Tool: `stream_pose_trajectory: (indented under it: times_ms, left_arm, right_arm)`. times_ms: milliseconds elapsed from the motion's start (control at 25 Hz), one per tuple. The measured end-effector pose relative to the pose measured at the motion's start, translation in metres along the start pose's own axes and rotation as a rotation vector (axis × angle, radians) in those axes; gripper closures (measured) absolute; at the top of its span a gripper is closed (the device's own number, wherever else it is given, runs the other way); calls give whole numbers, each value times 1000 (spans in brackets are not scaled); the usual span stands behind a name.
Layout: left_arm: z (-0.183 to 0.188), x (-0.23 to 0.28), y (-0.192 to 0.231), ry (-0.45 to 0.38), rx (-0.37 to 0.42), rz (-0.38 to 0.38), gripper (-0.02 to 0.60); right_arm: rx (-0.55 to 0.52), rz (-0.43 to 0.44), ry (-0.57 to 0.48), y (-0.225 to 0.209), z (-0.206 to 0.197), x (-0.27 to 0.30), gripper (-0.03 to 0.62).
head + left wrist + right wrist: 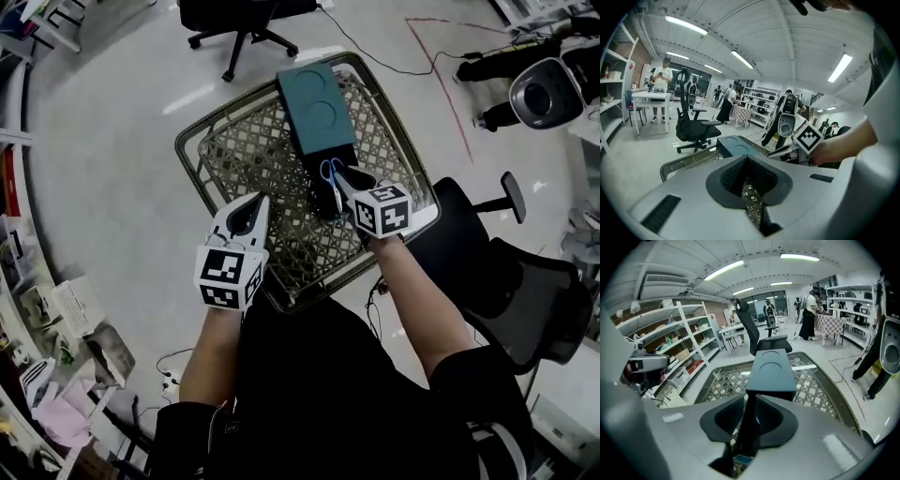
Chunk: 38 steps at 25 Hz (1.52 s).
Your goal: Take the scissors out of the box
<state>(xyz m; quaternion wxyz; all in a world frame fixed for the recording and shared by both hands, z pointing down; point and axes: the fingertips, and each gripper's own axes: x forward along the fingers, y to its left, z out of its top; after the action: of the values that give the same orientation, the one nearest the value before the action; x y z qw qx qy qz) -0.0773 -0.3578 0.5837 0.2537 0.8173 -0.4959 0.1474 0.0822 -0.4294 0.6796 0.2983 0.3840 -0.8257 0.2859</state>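
We reach both forearms over the lattice surface (239, 150), left claw (261, 200) closed and empty near left, right claw (337, 174) slightly open, angled down at the scissors (326, 171) in the box (314, 108).

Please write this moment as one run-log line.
phase: reach for scissors | right gripper: open, at scissors in box | left gripper: shut, empty, above lattice table | scissors: not yet out

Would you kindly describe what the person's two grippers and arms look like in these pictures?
The left gripper and the right gripper both have pale grey, tapering shells with black inner pads. Each carries a white cube printed with black square markers. The person wears a black short-sleeved top, and the forearms are bare.
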Motion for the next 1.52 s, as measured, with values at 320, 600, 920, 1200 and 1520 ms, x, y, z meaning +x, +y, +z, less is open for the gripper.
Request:
stream_pose_trajectory:
  times_ms: [320,600,920,1200,1520]
  left_arm:
    - [-26,39,26,63,-54,-52,581]
    - [-39,57,42,104,-67,-81,581]
    - [-54,59,45,138,-77,-119,581]
    - [-59,50,40,150,-69,-142,581]
    - [-50,32,35,119,-20,-140,581]
  right_arm:
    - [38,-69,183,-26,-31,68,487]
    - [29,-139,280,-47,-56,89,482]
    - [59,-178,332,-53,-77,98,467]
    - [21,-188,364,-54,-77,100,471]
    - [8,-178,313,-46,-61,88,507]
